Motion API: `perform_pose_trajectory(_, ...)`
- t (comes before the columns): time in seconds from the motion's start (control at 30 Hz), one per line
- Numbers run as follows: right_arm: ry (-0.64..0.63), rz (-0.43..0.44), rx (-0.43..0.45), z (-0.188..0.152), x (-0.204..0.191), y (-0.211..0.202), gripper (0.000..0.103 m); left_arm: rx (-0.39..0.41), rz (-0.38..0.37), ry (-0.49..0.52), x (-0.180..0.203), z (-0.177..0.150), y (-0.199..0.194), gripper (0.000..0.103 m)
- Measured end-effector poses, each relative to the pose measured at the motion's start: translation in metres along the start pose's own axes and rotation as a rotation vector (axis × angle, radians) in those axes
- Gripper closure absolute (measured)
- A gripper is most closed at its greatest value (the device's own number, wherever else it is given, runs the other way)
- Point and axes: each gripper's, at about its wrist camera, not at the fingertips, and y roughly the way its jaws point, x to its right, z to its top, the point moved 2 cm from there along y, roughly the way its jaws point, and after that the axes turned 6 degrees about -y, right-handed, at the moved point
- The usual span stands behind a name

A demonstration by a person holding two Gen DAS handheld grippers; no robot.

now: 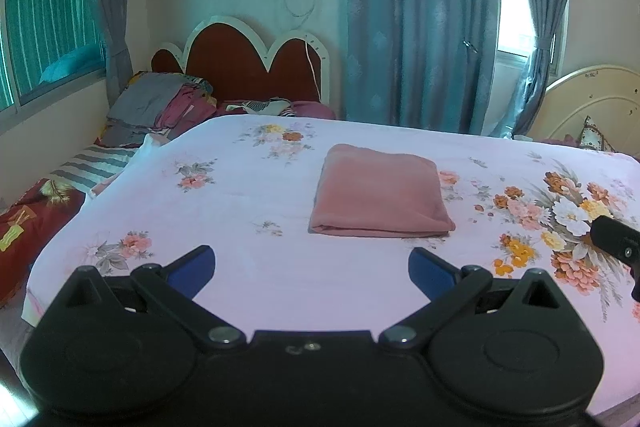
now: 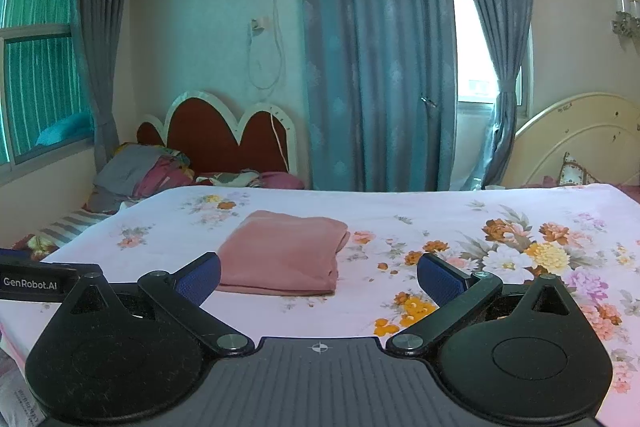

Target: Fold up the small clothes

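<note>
A pink cloth (image 1: 380, 191) lies folded into a neat rectangle on the floral bedsheet (image 1: 248, 187); it also shows in the right wrist view (image 2: 284, 255). My left gripper (image 1: 312, 267) is open and empty, held above the sheet just short of the cloth's near edge. My right gripper (image 2: 320, 279) is open and empty, with the cloth just ahead of its left finger (image 2: 198, 281). Part of the right gripper (image 1: 616, 243) shows at the right edge of the left wrist view. The left gripper's body (image 2: 38, 281) shows at the left of the right wrist view.
A pile of clothes (image 1: 160, 107) lies on a second bed with a red headboard (image 1: 240, 63) at the back left. Blue curtains (image 1: 420, 19) hang behind. A cream headboard (image 2: 580, 143) stands at the right.
</note>
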Motion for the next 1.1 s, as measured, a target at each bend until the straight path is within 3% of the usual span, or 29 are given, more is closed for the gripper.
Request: perform_pose_trajectory(1.1, 0.014, 0.015, -0.020, -0.003, 0.002, 0.012, 0.000, 0.004, 0.005, 0.010, 0.000, 0.004, 0.006, 0.000)
